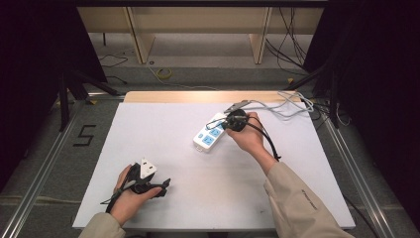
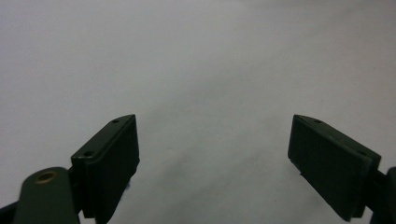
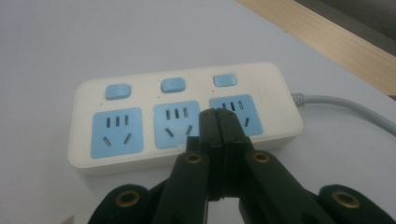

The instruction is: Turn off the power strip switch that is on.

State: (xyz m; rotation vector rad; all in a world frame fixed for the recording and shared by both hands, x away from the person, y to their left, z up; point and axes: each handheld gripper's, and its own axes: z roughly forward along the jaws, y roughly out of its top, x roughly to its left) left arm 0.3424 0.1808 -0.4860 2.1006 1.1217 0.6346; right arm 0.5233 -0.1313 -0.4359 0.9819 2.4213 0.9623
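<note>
A white power strip (image 1: 210,132) with three blue sockets and three blue switches lies near the back middle of the table (image 1: 163,124). In the right gripper view the power strip (image 3: 182,116) sits just beyond my right gripper (image 3: 217,112), which is shut with nothing between its jaws, tips over the front of the socket nearest the cord. From above, the right gripper (image 1: 227,124) hovers at the strip's far end. My left gripper (image 1: 165,184) rests at the front left, open, over bare table. Its two pads (image 2: 112,158) stand wide apart with only white surface between them.
The strip's grey cord (image 1: 282,105) runs off to the back right edge in loops. A wooden strip (image 1: 198,96) borders the table's far edge. Black cables trail from both grippers. Dark stands flank the table on both sides.
</note>
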